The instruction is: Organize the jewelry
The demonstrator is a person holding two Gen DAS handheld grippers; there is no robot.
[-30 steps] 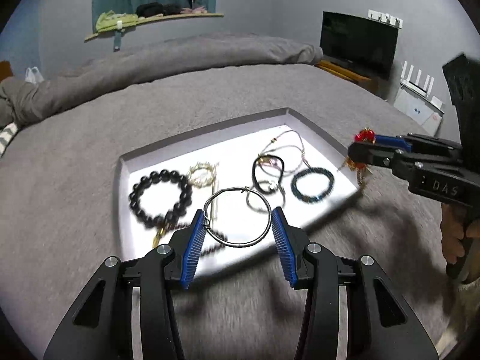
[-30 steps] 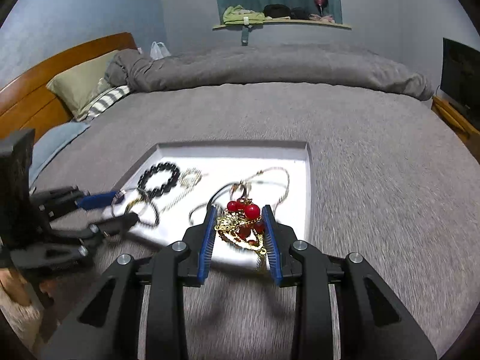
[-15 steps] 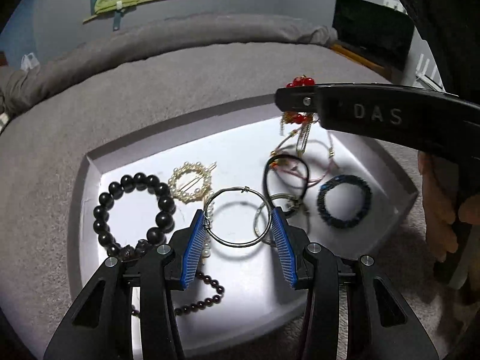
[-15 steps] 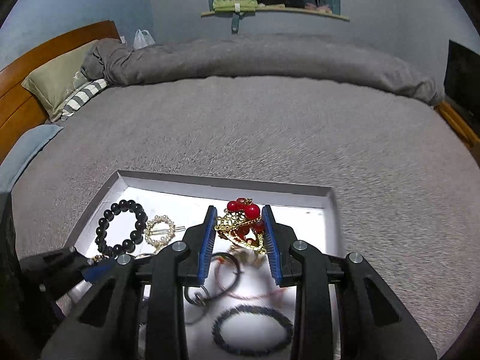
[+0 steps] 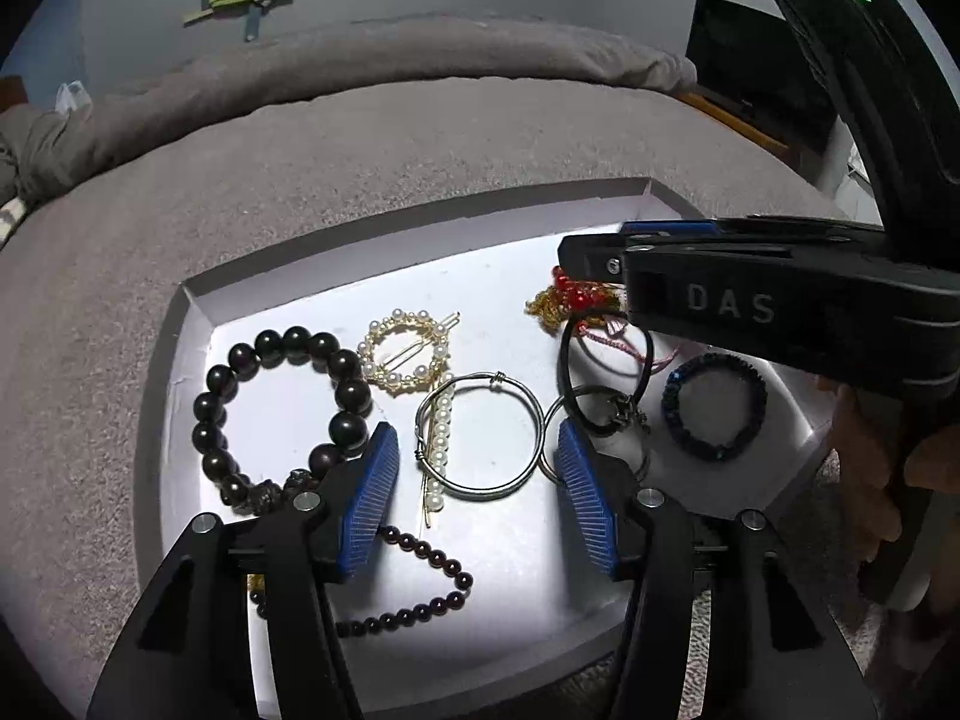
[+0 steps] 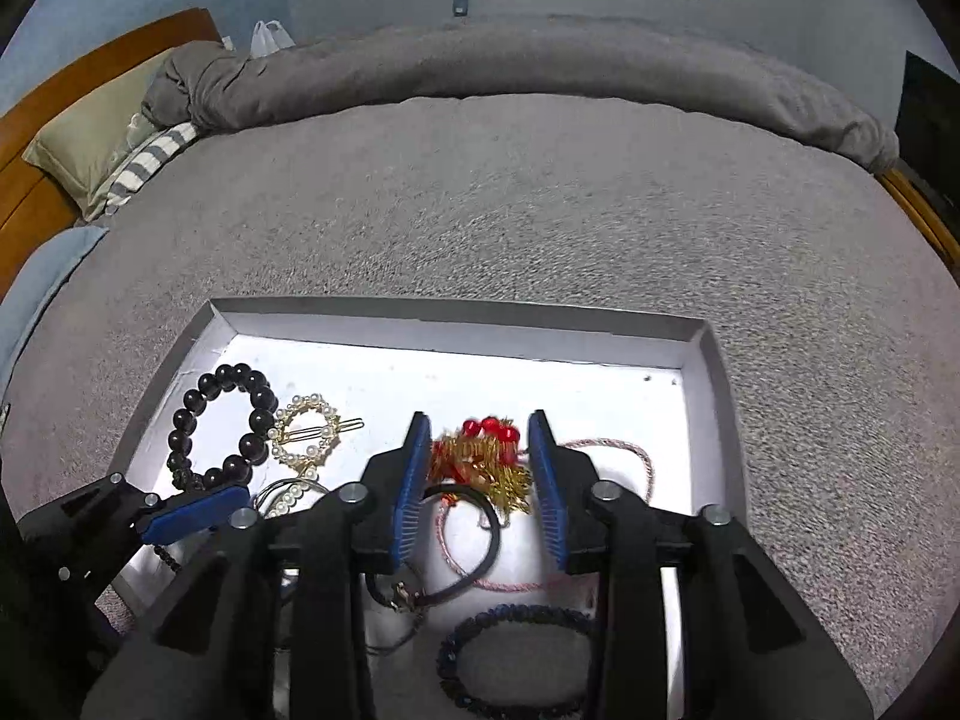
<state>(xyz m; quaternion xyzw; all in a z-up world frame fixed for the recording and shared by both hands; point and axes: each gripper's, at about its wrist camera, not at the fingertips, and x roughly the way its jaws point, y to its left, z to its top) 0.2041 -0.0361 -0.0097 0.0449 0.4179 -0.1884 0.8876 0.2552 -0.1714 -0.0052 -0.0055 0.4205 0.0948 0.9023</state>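
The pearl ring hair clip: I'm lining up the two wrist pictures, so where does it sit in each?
Left wrist: pearl ring hair clip lies upper centre-left in the white tray.
Right wrist: the clip lies lower left.
Shared landmark: the black bead bracelet, just left of the clip in both.

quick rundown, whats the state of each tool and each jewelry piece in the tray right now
left tool: jaws just opened, clear of silver hoop
right tool: jaws just opened, red-gold ornament loose between
silver hoop: flat in tray
red-gold ornament: resting in tray
black bead bracelet: flat in tray
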